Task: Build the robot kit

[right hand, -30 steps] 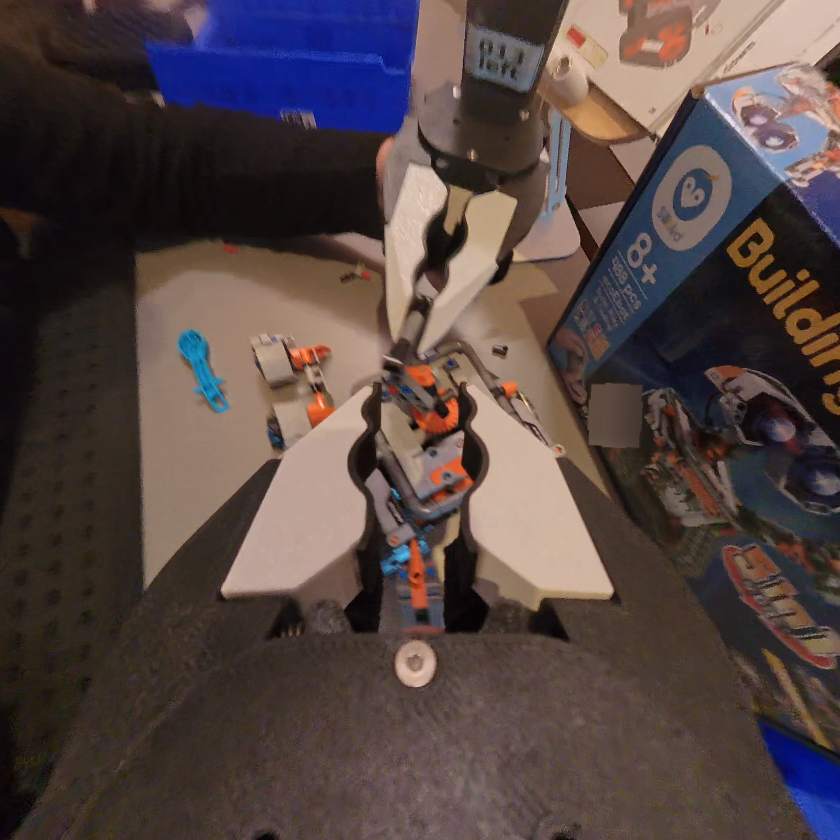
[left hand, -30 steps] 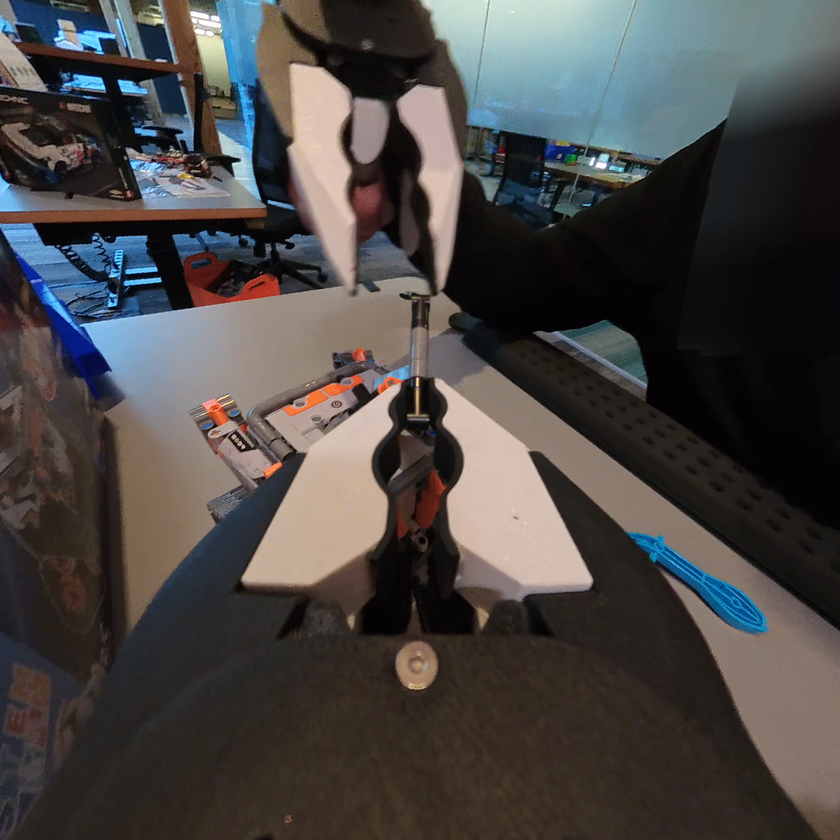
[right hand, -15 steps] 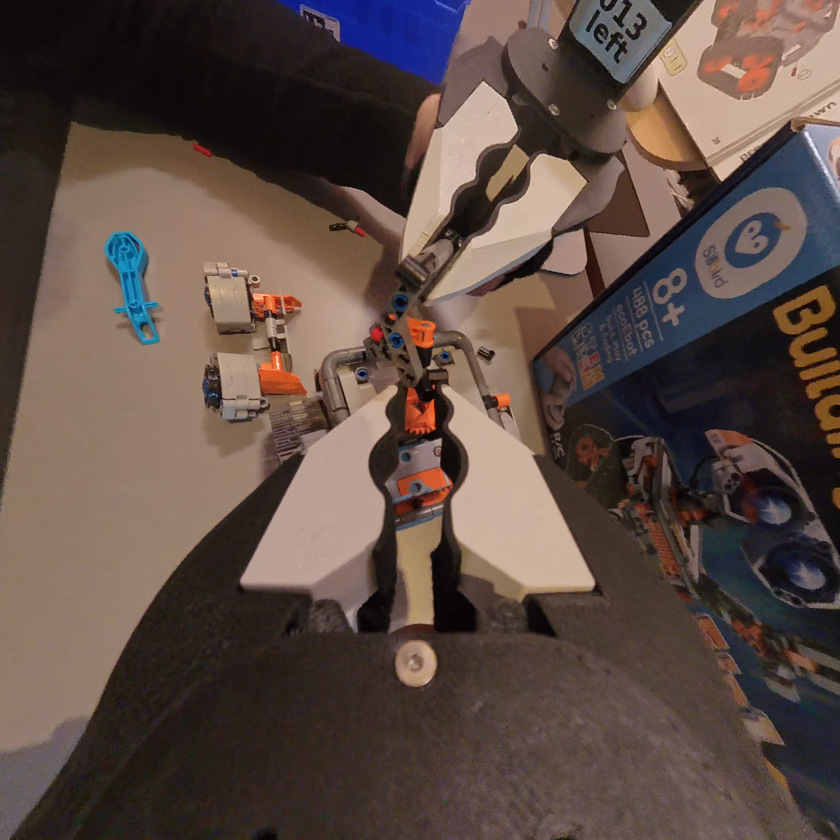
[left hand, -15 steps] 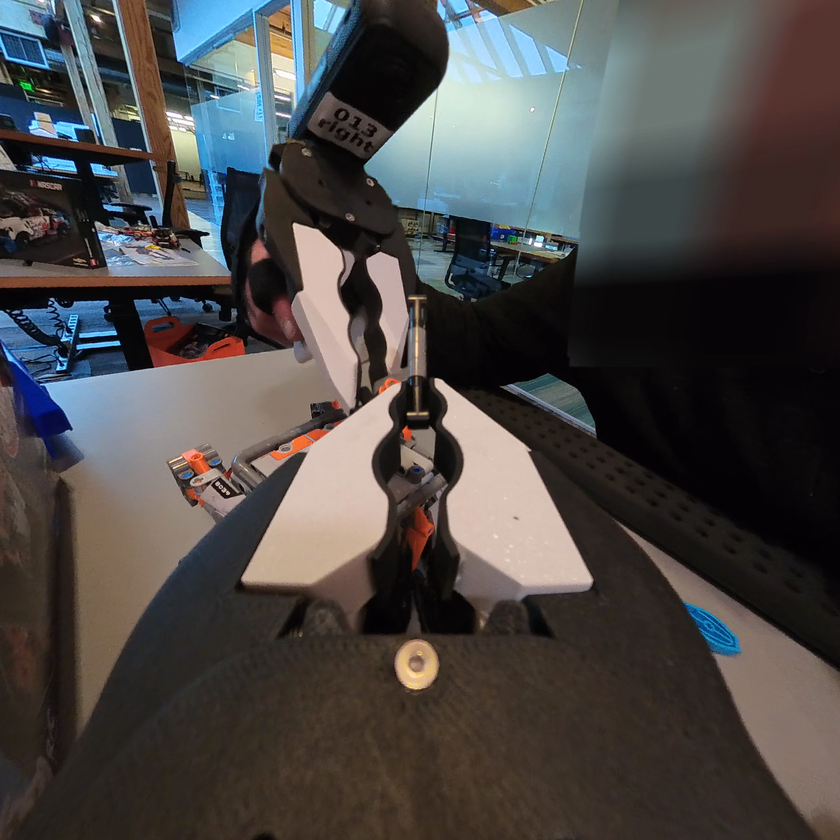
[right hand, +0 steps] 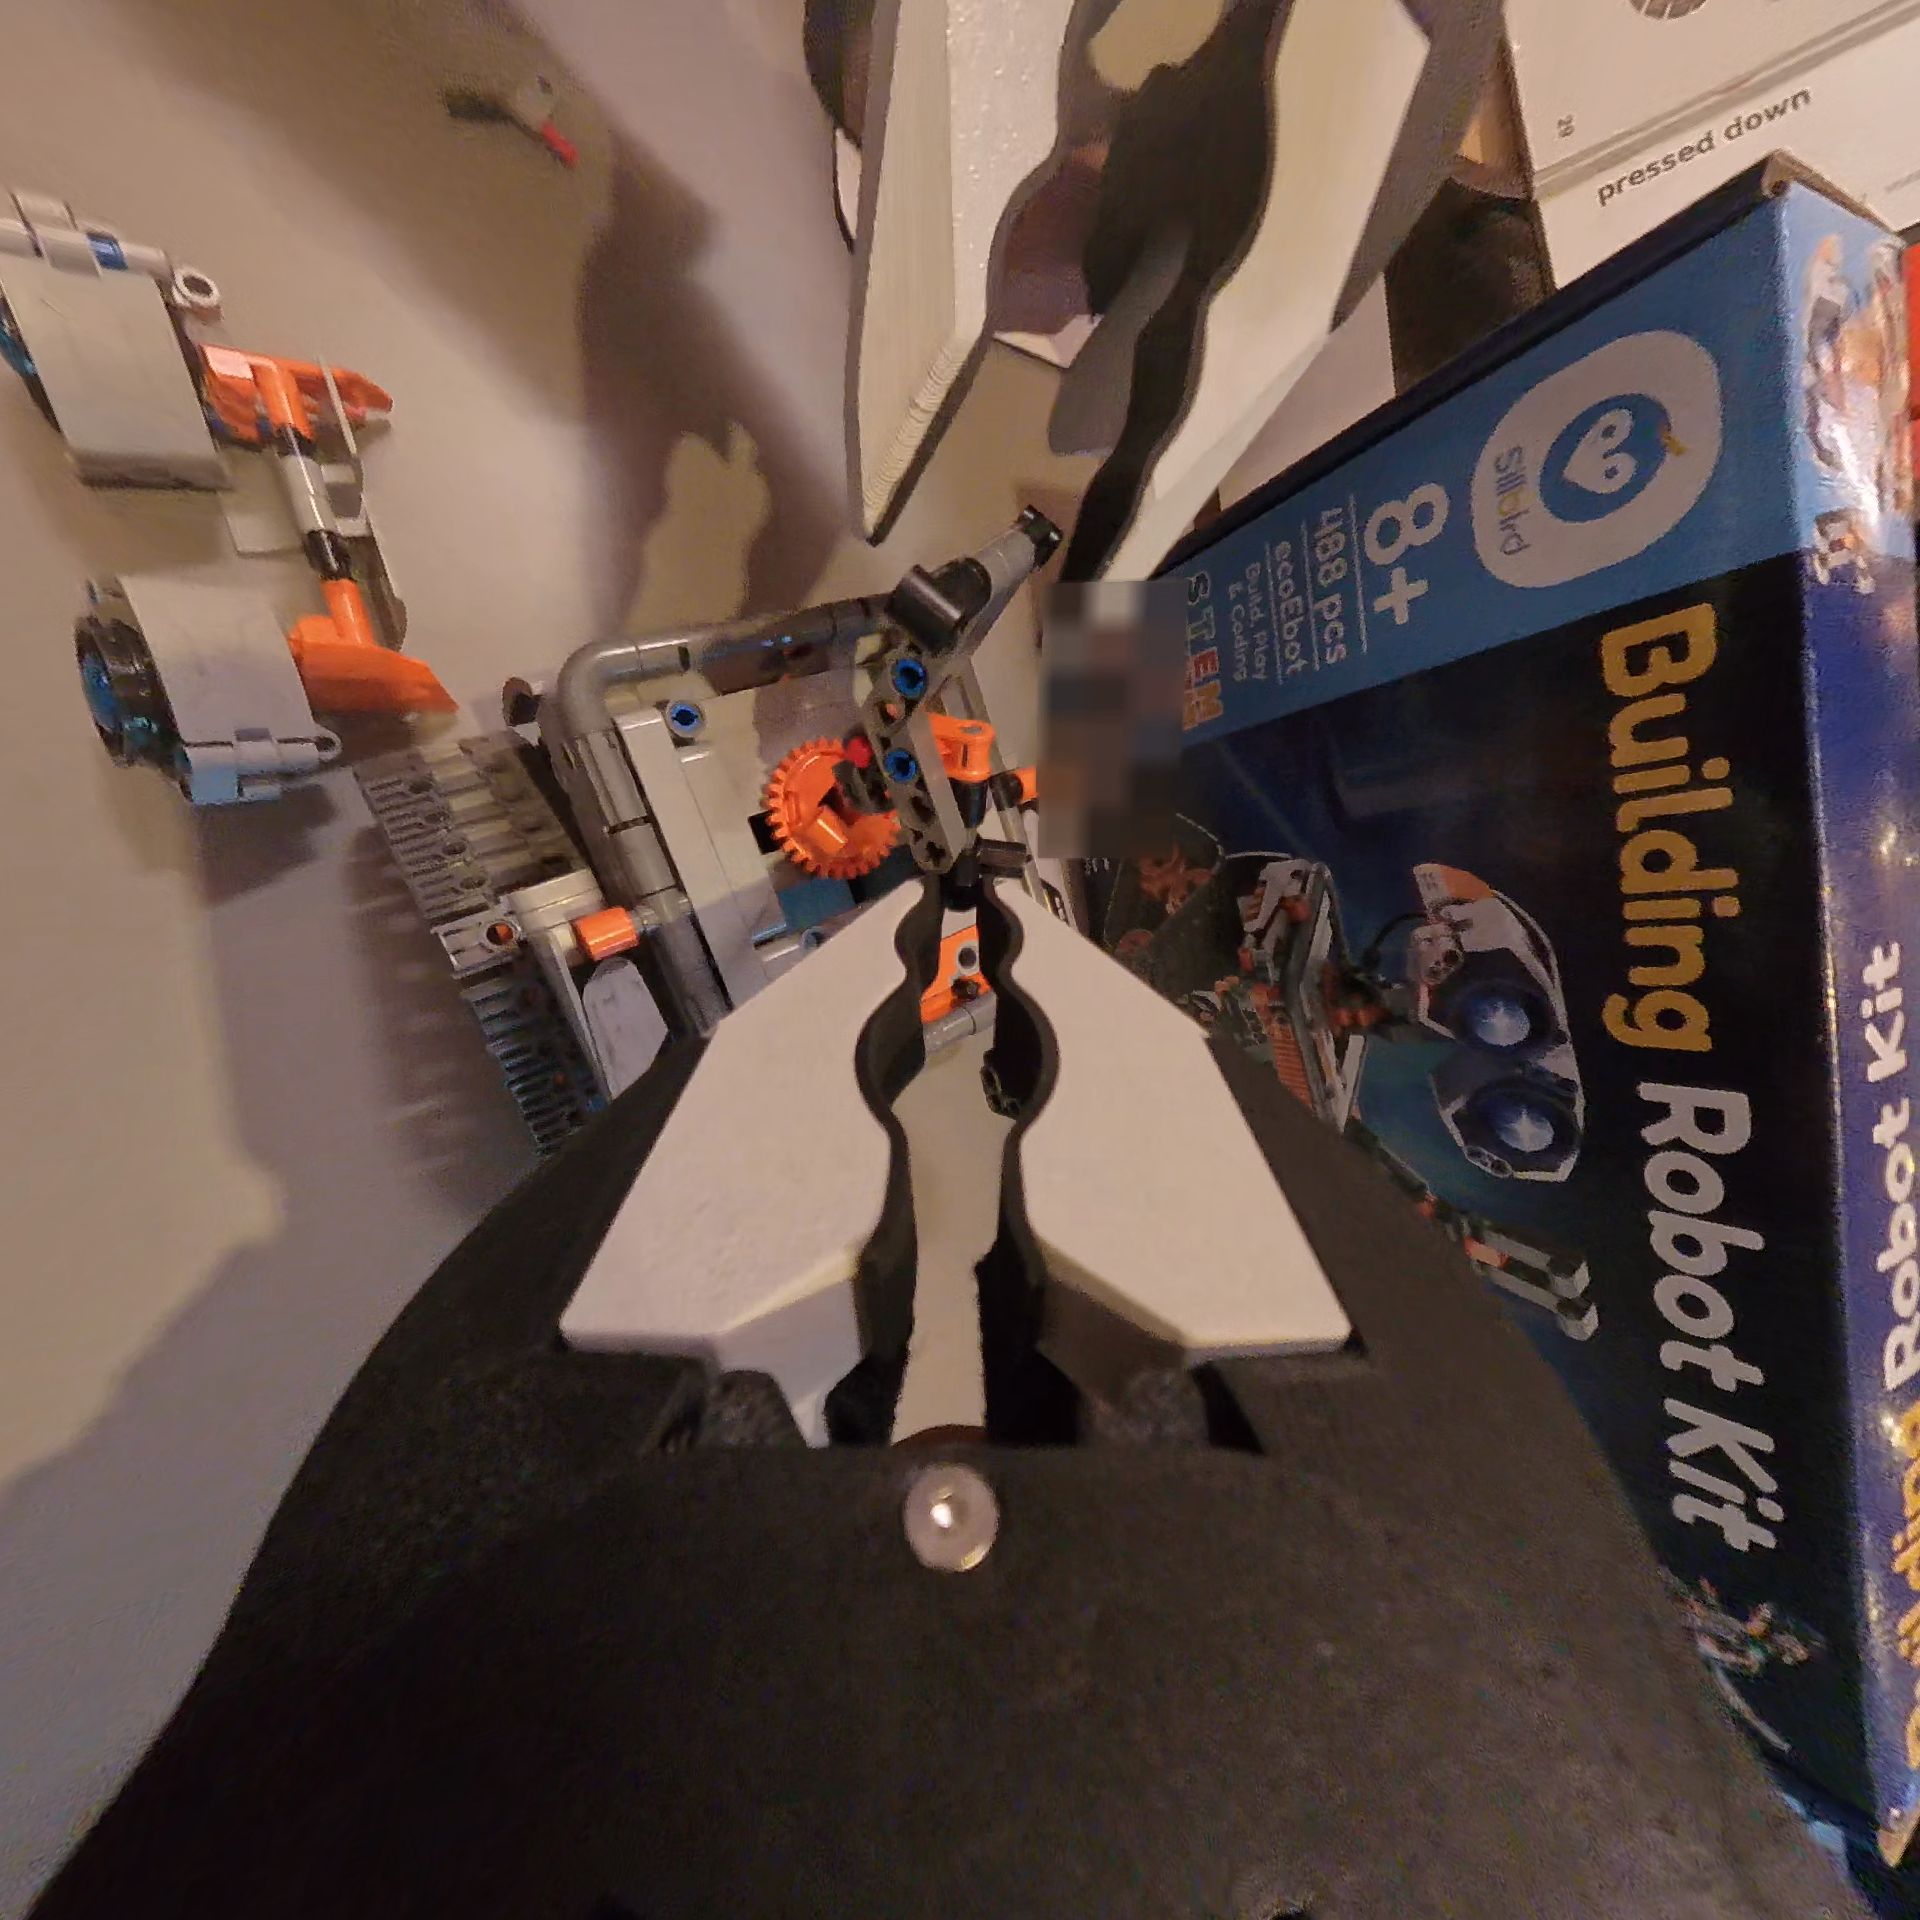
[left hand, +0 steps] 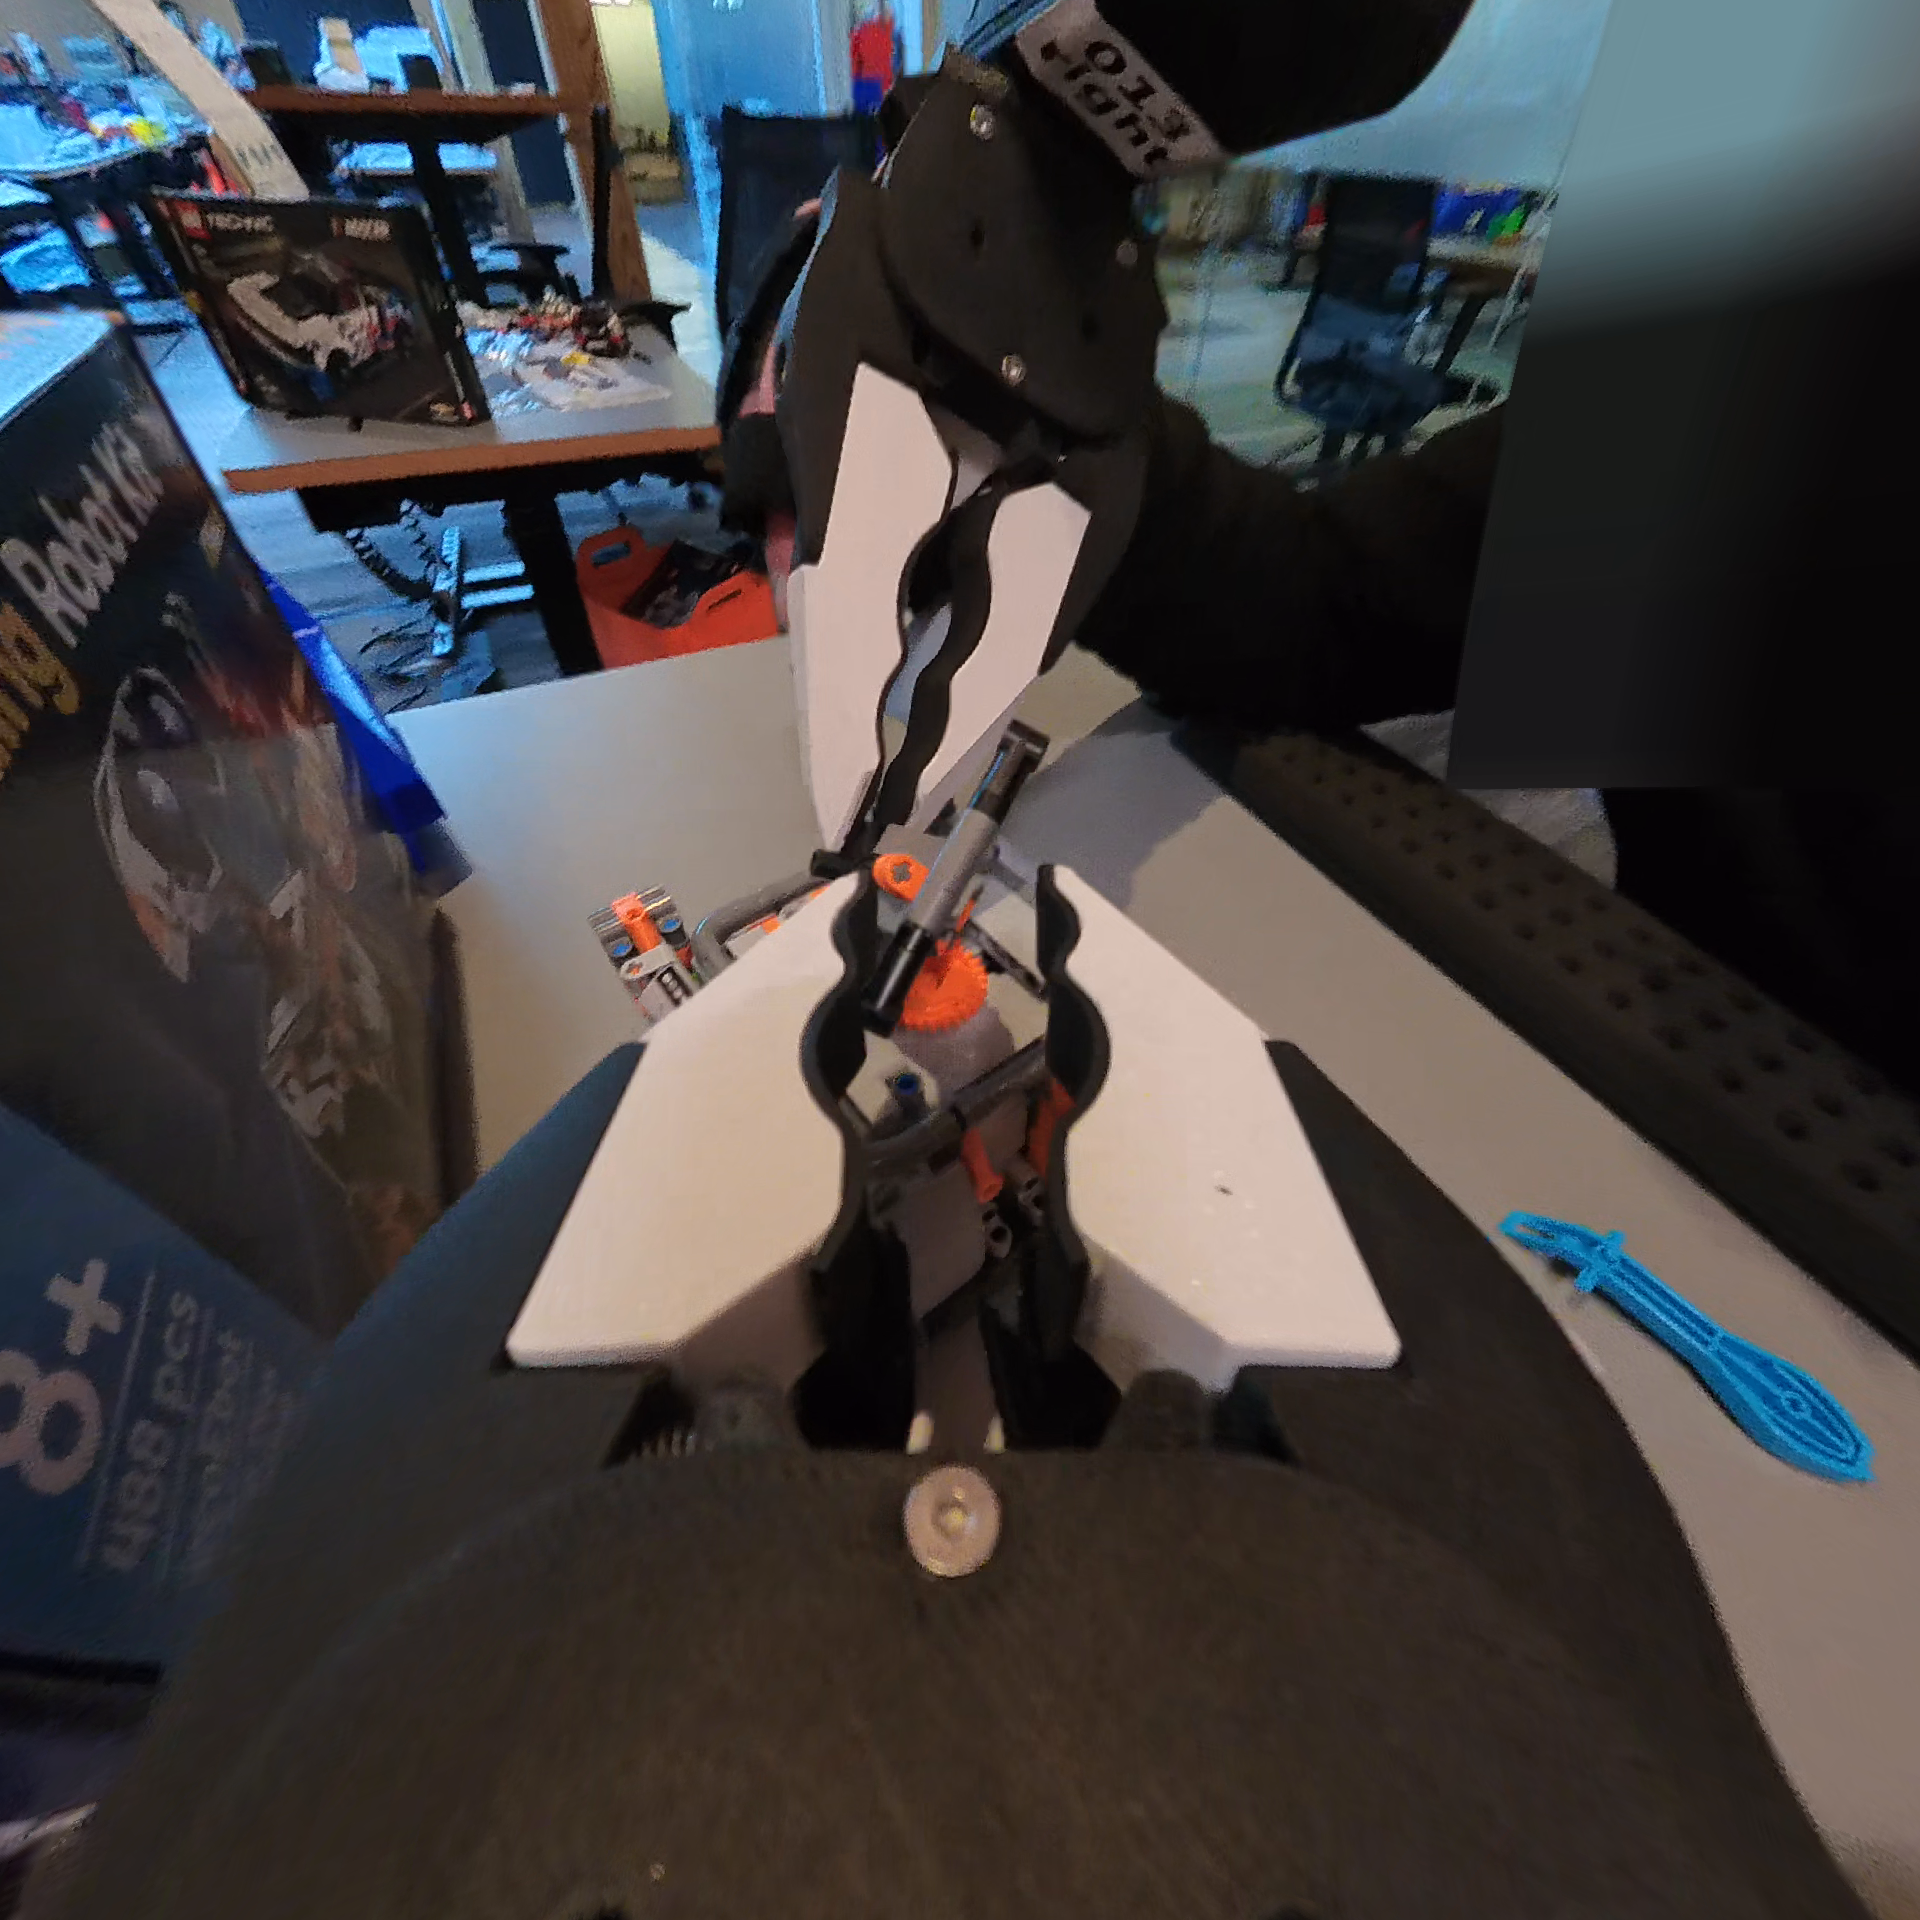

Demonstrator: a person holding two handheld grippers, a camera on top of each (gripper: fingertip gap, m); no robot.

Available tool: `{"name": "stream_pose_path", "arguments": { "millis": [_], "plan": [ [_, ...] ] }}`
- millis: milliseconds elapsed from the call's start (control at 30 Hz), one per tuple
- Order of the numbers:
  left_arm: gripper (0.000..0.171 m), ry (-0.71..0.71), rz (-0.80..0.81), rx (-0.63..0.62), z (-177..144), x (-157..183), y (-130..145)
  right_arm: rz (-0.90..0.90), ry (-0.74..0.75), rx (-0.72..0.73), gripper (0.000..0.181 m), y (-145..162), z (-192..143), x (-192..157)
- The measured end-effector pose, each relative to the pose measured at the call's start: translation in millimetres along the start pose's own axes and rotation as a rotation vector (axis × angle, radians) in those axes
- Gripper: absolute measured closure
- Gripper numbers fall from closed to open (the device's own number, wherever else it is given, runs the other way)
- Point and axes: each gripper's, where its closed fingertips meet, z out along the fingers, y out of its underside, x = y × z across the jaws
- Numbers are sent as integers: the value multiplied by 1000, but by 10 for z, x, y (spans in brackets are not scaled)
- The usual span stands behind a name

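Note:
My right gripper (right hand: 958,883) is shut on the lower end of a grey holed beam (right hand: 914,748) that carries blue pins and an orange gear (right hand: 826,805). The beam stands upright over a grey and orange brick-built model (right hand: 644,790) on the table. My left gripper (left hand: 945,883) is open, with its fingers either side of the same beam (left hand: 956,873) and gear (left hand: 940,992), not gripping them. In the left wrist view the right gripper (left hand: 873,821) comes down from above. In the right wrist view the open left gripper (right hand: 977,520) hangs just above the beam's top.
A blue boxed kit (right hand: 1558,831) stands close on the model's right and shows in the left wrist view (left hand: 156,935). Two grey wheel assemblies (right hand: 156,384) (right hand: 197,686) lie on the beige table (right hand: 156,1143). A blue flat tool (left hand: 1704,1351) lies beside a black perforated mat (left hand: 1558,987). One gripper's finger ends stand about 5 cm off the other's.
My left gripper, shut on the beam's end before, has opened and let it go. My right gripper has closed on the beam's lower end, and both have come down close to the model.

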Motion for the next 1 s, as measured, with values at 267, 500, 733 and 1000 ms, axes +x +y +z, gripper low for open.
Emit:
{"name": "stream_pose_path", "arguments": {
  "millis": [267,500,733,1000],
  "plan": [
    [154,-98,132,-184,71,-5,134,-67,31,-52,176,45,62,-13],
    [161,-139,218,-267,89,25,154,-99,49,-47,176,23,67,-13],
    [162,-131,234,-303,72,51,201,-110,62,-46,176,-3,64,-3],
    [163,-107,246,-324,50,124,193,-125,48,-37,176,-57,46,-53]
  ]
}}
